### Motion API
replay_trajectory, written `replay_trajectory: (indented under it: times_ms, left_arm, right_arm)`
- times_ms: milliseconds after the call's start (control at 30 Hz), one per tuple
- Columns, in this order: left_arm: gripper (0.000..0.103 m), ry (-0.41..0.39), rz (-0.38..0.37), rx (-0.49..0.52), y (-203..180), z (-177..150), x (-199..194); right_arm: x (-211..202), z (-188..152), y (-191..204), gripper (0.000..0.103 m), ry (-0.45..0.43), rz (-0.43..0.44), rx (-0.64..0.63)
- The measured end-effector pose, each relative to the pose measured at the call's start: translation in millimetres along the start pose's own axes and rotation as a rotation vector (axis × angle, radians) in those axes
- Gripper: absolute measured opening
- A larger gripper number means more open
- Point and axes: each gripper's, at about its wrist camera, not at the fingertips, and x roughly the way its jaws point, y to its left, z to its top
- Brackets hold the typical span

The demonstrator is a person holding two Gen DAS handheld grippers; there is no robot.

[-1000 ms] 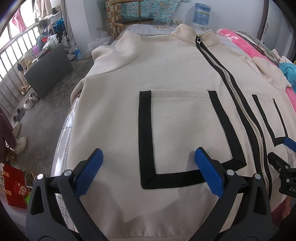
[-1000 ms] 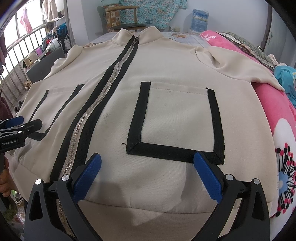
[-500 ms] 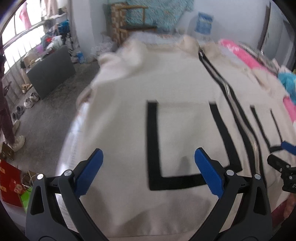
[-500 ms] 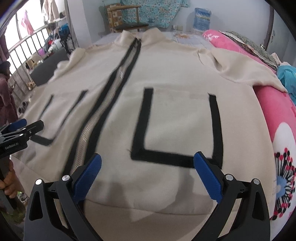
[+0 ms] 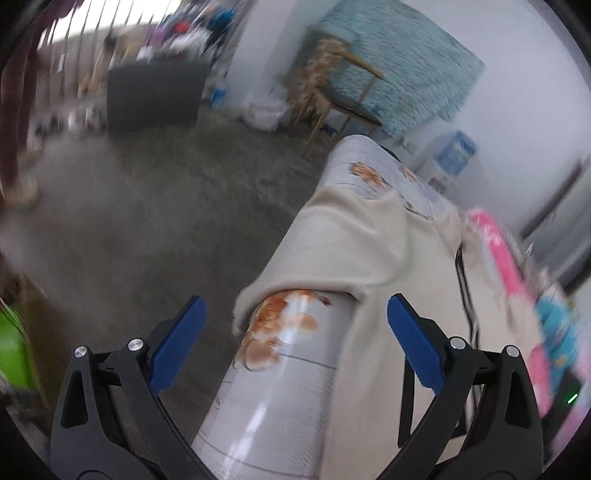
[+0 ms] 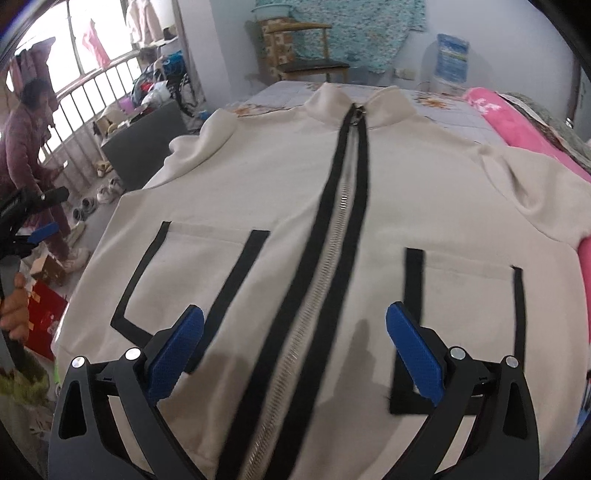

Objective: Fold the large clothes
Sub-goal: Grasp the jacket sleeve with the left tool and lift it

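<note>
Cream jacket (image 6: 369, 206) lies flat, zipped; left tongs (image 5: 295, 339) and right tongs (image 6: 295, 347) spread.

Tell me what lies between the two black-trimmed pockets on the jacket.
In the right wrist view, a black-edged zipper runs up the jacket between the left pocket and the right pocket.

Jacket (image 6: 280, 206): cream, with a black-edged silver zipper (image 6: 332, 251) down the centre and black outlines around both pockets. Bed sheet (image 5: 291, 354): pale grey-white with orange-brown flower prints. Blanket (image 6: 524, 122): bright pink. Both the right gripper (image 6: 295, 345) and the left gripper (image 5: 293, 339): black frames, blue pads. Hanging cloth (image 6: 354, 29): teal, finely patterned. Floor (image 5: 147, 221): grey.
</note>
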Motion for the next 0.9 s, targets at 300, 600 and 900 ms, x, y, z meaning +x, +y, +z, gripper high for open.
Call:
replay_trajectory:
  times_ms: [300, 600, 900]
  left_arm:
    - [0.095, 0.254, -0.35, -0.493, 121, -14, 108]
    - [0.095, 0.39, -0.714, -0.952, 195, -98, 237]
    - [0.095, 0.393, -0.946, -1.209, 176, -189, 328]
  right_arm:
    - [31, 1, 16, 0.095, 0.096, -0.046, -0.081]
    - [38, 10, 23, 0.095, 0.152, -0.081, -0.092]
    - [44, 16, 22, 0.096, 0.194, -0.095, -0.064]
